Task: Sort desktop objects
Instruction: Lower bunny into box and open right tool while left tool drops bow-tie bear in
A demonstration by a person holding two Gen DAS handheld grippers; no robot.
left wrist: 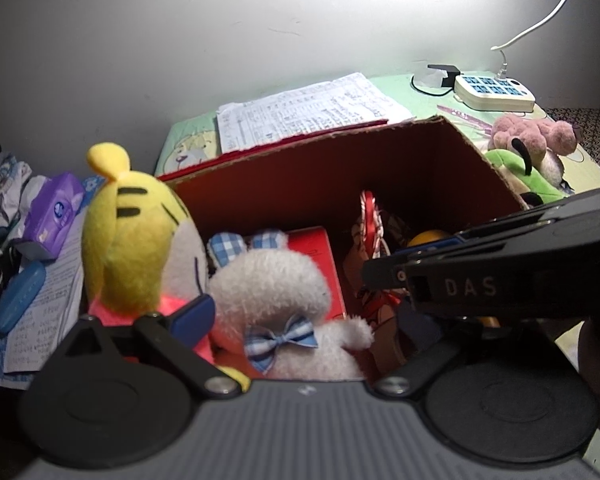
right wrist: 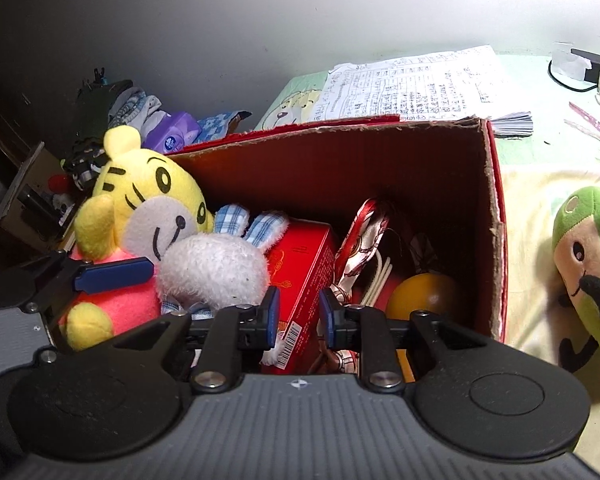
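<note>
Toys fill the left of the cardboard box (right wrist: 440, 168) on your counter (right wrist: 540, 184): a yellow tiger (right wrist: 140, 200) and a white rabbit (right wrist: 216, 268); your right claw (right wrist: 299, 316) hangs narrowly parted, empty, over a red carton (right wrist: 308, 256); your left claw (left wrist: 296, 304) gapes wide around the rabbit; a green plush (right wrist: 584, 264) lies outside.

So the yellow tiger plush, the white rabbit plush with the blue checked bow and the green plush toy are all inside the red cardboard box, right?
Not quite. The yellow tiger plush and the white rabbit plush with the blue checked bow are inside the red cardboard box, but the green plush toy lies outside it, on the table to the box's right. The right wrist view shows this.
</note>
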